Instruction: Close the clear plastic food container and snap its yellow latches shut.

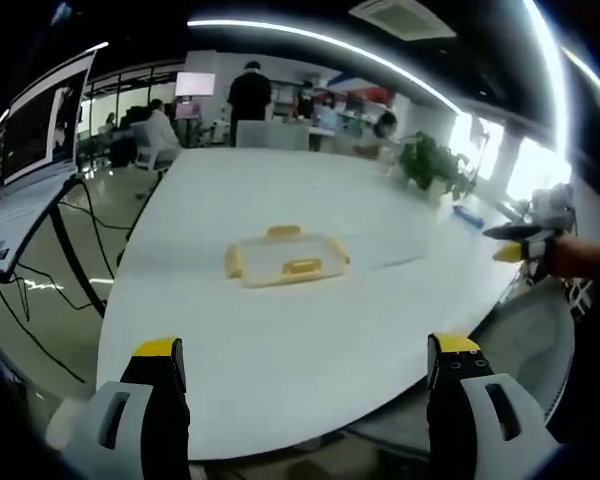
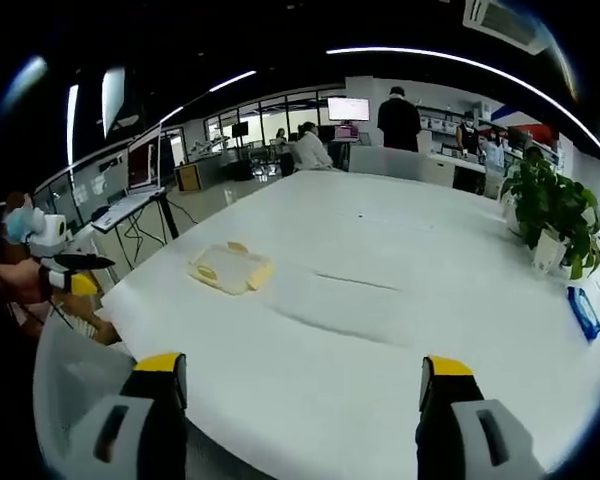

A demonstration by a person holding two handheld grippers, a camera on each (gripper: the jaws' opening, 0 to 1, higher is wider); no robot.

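A clear plastic food container (image 1: pixel 285 258) with yellow latches lies flat on the white table (image 1: pixel 280 340), well beyond my left gripper (image 1: pixel 308 362), which is open with nothing between its yellow-tipped fingers. In the right gripper view the same container (image 2: pixel 230 267) sits far off to the left on the table (image 2: pixel 380 330). My right gripper (image 2: pixel 302 378) is open and empty too. The right gripper (image 1: pixel 520 243) comes into the left gripper view at the right edge, held by a hand. The left gripper (image 2: pixel 65 268) shows at the left edge of the right gripper view.
A potted plant (image 1: pixel 432 162) stands at the far right of the table, also seen as a plant (image 2: pixel 550 215) near a blue object (image 2: pixel 582 312). A grey chair (image 2: pixel 75 390) sits at the table's edge. A monitor on a stand (image 1: pixel 35 150) and several people are beyond.
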